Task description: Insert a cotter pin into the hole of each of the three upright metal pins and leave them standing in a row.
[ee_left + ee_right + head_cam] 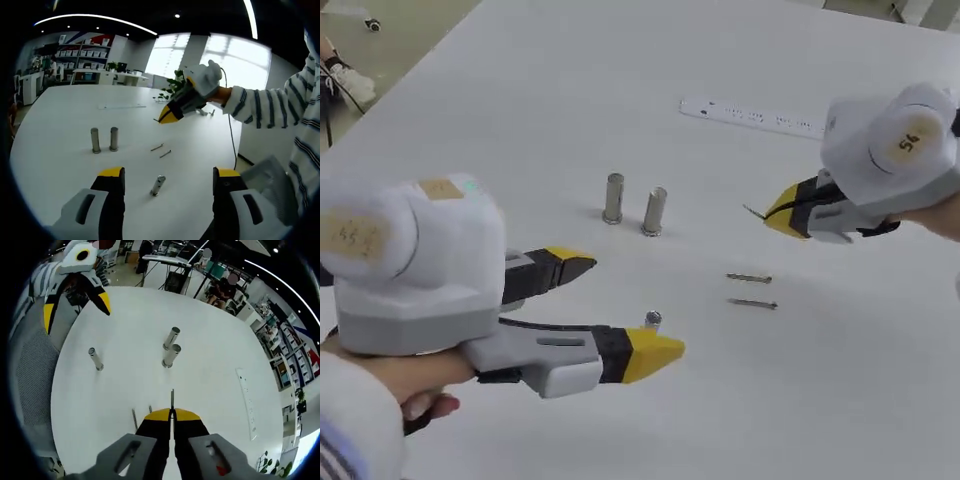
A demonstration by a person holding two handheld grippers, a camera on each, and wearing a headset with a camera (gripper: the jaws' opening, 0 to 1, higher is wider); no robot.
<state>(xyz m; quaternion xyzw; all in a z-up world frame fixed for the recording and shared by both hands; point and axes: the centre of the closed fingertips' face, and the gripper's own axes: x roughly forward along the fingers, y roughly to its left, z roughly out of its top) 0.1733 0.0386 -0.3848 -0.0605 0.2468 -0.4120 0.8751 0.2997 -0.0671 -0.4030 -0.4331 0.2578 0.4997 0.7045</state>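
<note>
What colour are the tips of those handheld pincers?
Yellow, on black jaws; clearest on the left gripper in the head view.

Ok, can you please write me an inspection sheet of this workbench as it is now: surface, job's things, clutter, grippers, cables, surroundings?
Surface: white table, no marks seen.
Job's things: first pin and second pin upright, side by side; third pin stands apart, by the left gripper; two loose cotter pins lie flat.
Clutter: long white strip at the far side.
Grippers: left gripper open; right gripper shut on a held cotter pin.
Cables: thin cable hangs below the right gripper.
Surroundings: shelves, windows, plant.
</note>
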